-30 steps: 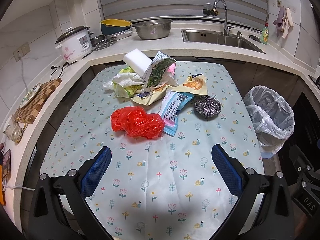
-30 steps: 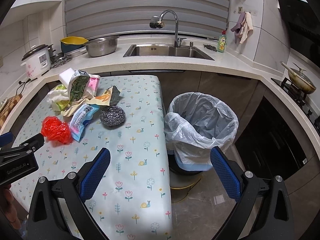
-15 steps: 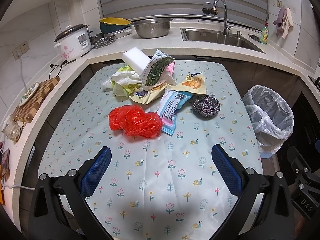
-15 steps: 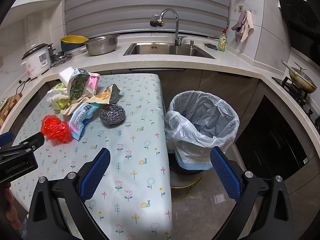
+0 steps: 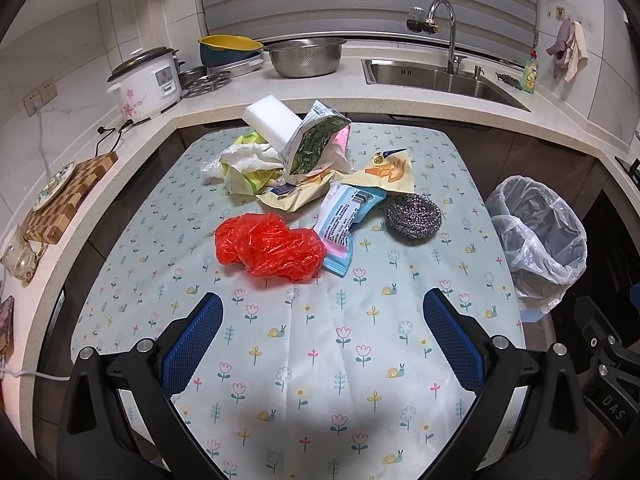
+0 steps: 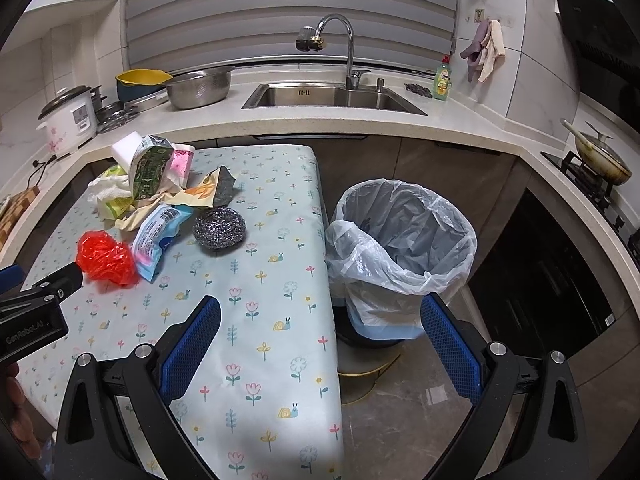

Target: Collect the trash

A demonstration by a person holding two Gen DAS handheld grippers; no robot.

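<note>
The crumpled red plastic bag (image 5: 271, 249) lies on the flower-printed tablecloth (image 5: 320, 360), touching a blue and pink wrapper (image 5: 344, 224), with a steel wool scrubber (image 5: 414, 215) and more wrappers behind. Nothing seems collected yet: the bin with the clear liner (image 6: 404, 236) beside the table looks empty. The left gripper (image 5: 322, 330) and the right gripper (image 6: 320, 332) both stand wide and hold nothing. Nothing blocks the way.

Domestic kitchen. A pale stone worktop (image 6: 460, 128) wraps the room, set with a stainless steel sink (image 6: 332, 98) under a curved chrome tap (image 6: 340, 40). A white flower-printed rice cooker (image 5: 146, 84) stands plugged in at the left; a lidded frying pan (image 6: 602, 156) sits on a gas hob at the right. Slatted grey blinds (image 6: 280, 12) cover the window.
</note>
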